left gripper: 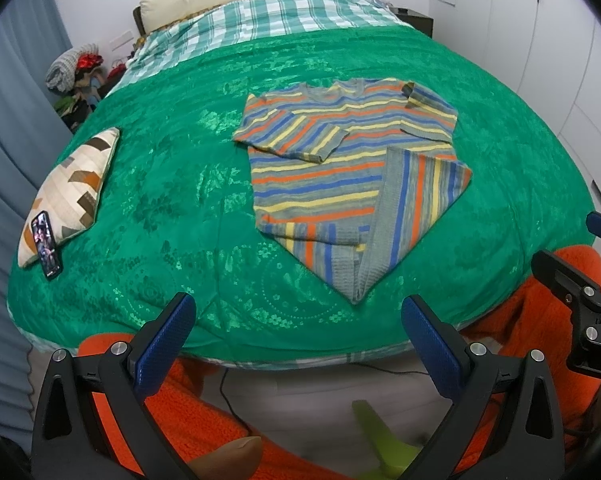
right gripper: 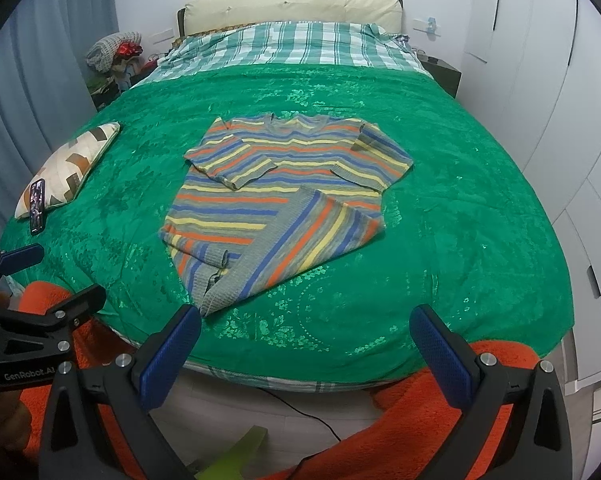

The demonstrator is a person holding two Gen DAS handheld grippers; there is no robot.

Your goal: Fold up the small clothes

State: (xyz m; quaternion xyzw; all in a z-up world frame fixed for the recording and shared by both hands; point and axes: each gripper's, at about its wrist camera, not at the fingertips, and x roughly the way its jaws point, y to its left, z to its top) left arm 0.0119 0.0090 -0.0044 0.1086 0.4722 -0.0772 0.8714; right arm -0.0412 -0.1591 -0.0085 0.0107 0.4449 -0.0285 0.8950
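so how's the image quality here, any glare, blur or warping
Left wrist view: strong fisheye bends the bed edge into a curve, with dark corners; shiny glints on the green cover; the sweater is sharp, while the green thing on the floor looks smeared. Right wrist view: the same warping, the wardrobe bowed; sheen on the cover near the right gripper; lighting even, shadows soft.

Phone (left gripper: 46,244) screen lit but too small for me to read. Heap of clothes (left gripper: 74,76) beside the bed was a blur; I couldn't separate items. Striped sweater (right gripper: 284,196) had both sleeves and 1 hem corner folded over, hiding the fabric beneath. Left gripper (right gripper: 40,276) was cut by the frame edge in the right wrist view. Green object on the floor (left gripper: 384,436) was blurred and partly behind a finger; couldn't identify.
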